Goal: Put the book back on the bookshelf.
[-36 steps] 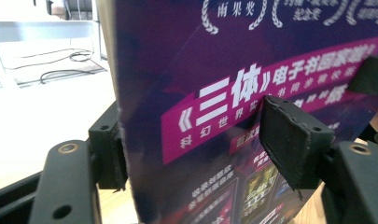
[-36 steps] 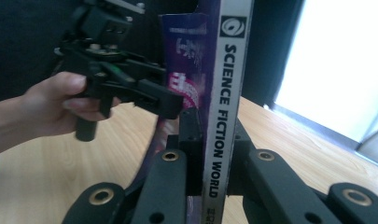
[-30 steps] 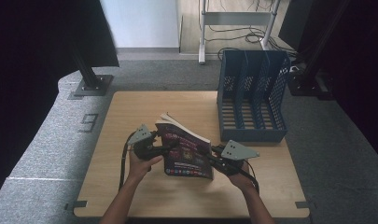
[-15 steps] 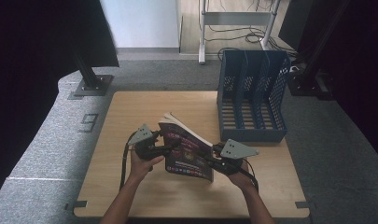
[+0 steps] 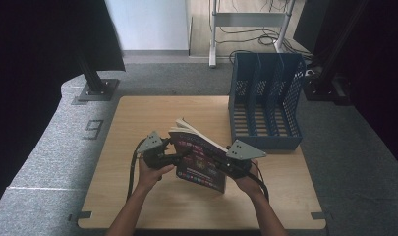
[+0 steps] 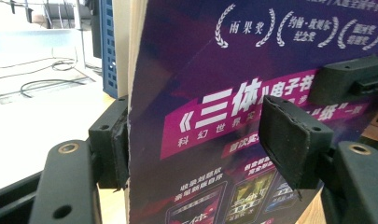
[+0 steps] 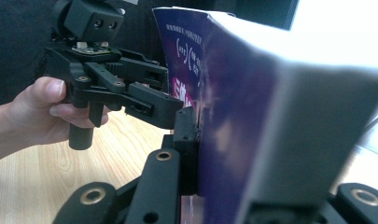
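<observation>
Above the near middle of the bench (image 5: 137,128), the book (image 5: 201,160) stands on edge between my two tongs, purple cover toward me and tilted back, with the blue file rack (image 5: 265,108) near its far right. My right tongs (image 5: 225,167) are closed on the spine edge: in the right gripper view one jaw presses flat on the cover and the book fills the gap. My left tongs (image 6: 196,135) stand open around the page edge: in the left gripper view one jaw touches the edge of the cover while the other sits clear in front of it. The step in hand appears to be a handover or a joint lift toward the rack. To do it well, I should close the left jaws squarely on the cover before easing the right, keep the book upright, and line its spine with a rack slot before lowering it in.
</observation>
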`<state>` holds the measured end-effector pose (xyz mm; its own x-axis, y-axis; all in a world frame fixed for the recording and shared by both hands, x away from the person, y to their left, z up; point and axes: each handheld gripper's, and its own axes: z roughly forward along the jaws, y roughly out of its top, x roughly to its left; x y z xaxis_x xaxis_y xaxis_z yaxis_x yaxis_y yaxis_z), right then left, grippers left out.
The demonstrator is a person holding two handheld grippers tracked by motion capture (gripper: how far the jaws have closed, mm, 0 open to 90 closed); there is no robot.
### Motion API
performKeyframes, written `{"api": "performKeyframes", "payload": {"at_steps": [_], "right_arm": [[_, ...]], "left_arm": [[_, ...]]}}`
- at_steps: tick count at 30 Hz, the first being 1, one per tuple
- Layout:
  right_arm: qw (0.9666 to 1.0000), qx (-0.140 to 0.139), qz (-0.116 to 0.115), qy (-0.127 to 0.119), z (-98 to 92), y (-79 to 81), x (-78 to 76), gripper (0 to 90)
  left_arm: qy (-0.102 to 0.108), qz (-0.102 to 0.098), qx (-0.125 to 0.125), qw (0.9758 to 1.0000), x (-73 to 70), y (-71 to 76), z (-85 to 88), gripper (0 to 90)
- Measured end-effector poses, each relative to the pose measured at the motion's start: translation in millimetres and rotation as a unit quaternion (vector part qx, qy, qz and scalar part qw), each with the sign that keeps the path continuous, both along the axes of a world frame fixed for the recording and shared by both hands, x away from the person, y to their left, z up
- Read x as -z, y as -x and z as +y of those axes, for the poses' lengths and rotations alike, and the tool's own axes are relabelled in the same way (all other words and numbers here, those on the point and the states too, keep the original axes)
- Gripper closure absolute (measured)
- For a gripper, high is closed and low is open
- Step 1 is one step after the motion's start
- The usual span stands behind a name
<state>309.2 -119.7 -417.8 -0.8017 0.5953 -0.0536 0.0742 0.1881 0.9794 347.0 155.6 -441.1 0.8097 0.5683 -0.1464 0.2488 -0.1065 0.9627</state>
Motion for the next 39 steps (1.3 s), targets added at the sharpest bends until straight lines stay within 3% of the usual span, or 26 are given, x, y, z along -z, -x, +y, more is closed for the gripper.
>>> {"api": "performKeyframes", "payload": {"at_steps": [7, 20, 23, 30, 39], "right_arm": [[0.9996, 0.015, 0.016, -0.017, -5.1, -3.2, 1.1, 81.3], [0.9977, 0.042, 0.036, -0.039, -6.6, -7.7, 2.0, 81.6], [0.9971, 0.046, 0.040, -0.046, -6.9, -9.4, 2.0, 81.6], [0.9964, 0.060, 0.030, -0.052, -7.5, -8.2, -1.9, 81.7], [0.9947, 0.072, 0.022, -0.070, -14.0, -5.9, -5.7, 81.7]], "left_arm": [[-0.007, 0.005, -0.004, 1.0000, 4.9, 0.3, -0.2, 29.7], [-0.012, 0.030, -0.029, 0.9991, 29.7, 5.5, 15.9, 29.4], [-0.028, 0.041, -0.032, 0.9983, 35.8, 4.4, 16.3, 29.5], [-0.048, 0.053, -0.038, 0.9967, 42.6, 5.5, 17.4, 29.7], [-0.046, 0.062, -0.042, 0.9962, 45.2, 5.8, 20.5, 30.0]]}}
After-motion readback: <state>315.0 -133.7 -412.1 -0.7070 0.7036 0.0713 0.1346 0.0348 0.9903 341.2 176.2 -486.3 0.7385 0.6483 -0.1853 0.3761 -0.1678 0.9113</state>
